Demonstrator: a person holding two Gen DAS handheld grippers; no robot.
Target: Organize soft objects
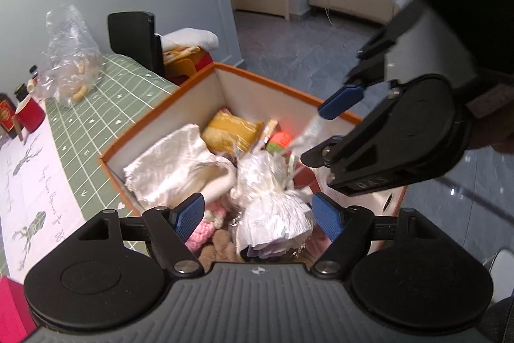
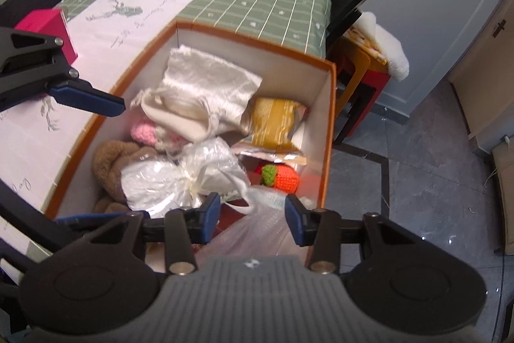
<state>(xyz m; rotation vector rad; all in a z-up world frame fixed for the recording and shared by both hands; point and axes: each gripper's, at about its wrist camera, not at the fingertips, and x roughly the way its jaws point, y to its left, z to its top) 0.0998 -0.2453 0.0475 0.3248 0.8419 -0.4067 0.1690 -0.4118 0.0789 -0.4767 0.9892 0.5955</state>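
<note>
Blue-padded and spread wide, the left gripper (image 1: 258, 216) hangs empty over the near end of the orange-rimmed box (image 1: 154, 114) in the left wrist view, pointing steeply down. Directly ahead of it at twelve o'clock, between the pad tips but touching neither, lies the white bundle in clear wrap (image 1: 273, 214). Its long axis runs from six towards twelve o'clock, away from the camera, its gathered neck at the far end. At ten o'clock sits the white satin pouch (image 1: 170, 163), and beyond it, near twelve, the yellow packet (image 1: 233, 130). At two o'clock the right gripper (image 1: 316, 134) reaches in from the box's right side, its pads apart, a blurred wisp of clear plastic streaking between them; whether it touches a pad cannot be told.

From the right wrist view, the left gripper's blue finger (image 2: 88, 100) juts in at nine o'clock over the box's left wall. The same wrapped bundle (image 2: 160, 182) lies at eleven o'clock from the right gripper (image 2: 253, 216), whose jaws stand about half apart and clamp nothing. A pale plastic bag (image 2: 257, 230) bulges up just beneath them. At one o'clock rests the orange crochet toy (image 2: 282, 177).

Judging from this, both claws have let go and the soft things already rest inside the box, which stands at the edge of the green checked table (image 2: 257, 8). The left gripper is the nearer to the wrapped bundle should it need settling.
</note>
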